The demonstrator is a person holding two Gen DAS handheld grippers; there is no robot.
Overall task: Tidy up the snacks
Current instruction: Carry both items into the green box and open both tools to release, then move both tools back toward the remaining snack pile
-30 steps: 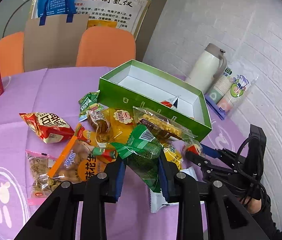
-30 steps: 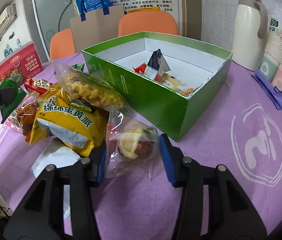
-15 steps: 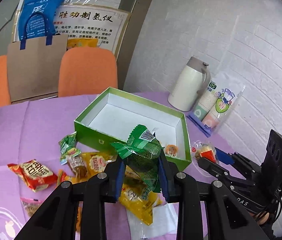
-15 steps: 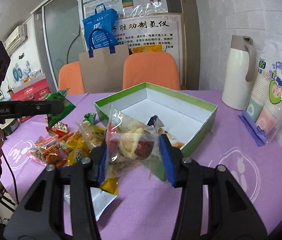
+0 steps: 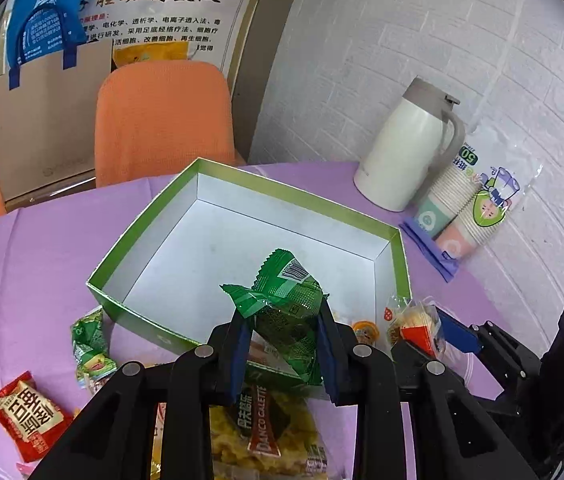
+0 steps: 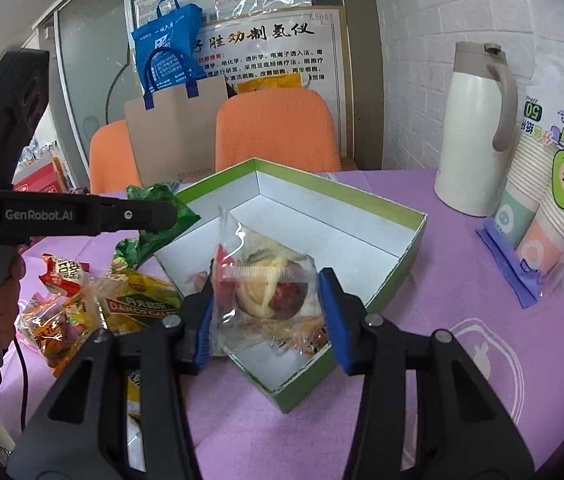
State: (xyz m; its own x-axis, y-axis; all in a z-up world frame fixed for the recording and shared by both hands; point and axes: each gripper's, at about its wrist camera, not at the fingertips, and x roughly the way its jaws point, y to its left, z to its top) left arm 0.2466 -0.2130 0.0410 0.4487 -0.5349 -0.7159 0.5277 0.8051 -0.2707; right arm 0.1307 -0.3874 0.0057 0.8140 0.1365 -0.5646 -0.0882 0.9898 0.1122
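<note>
1. Snacks are mostly unsorted: a pile [image 6: 82, 304] lies on the table at 9 o'clock of the green box [image 5: 154, 216].
2. Few packets lie inside the box, at its near corner.
3. Left gripper [image 5: 282, 348] clamps a green packet [image 5: 282, 300] over the box.
4. Right gripper [image 6: 268, 316] clamps a clear packet [image 6: 266, 288] over the box.
5. Both drops remain, then the pile.

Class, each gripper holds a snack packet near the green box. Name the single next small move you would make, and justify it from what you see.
Probably open the right gripper: its clear packet already hangs over the green box interior, so it should drop inside. The left gripper grips the green packet nearer the box's front wall, so it likely needs carrying forward first.
</note>
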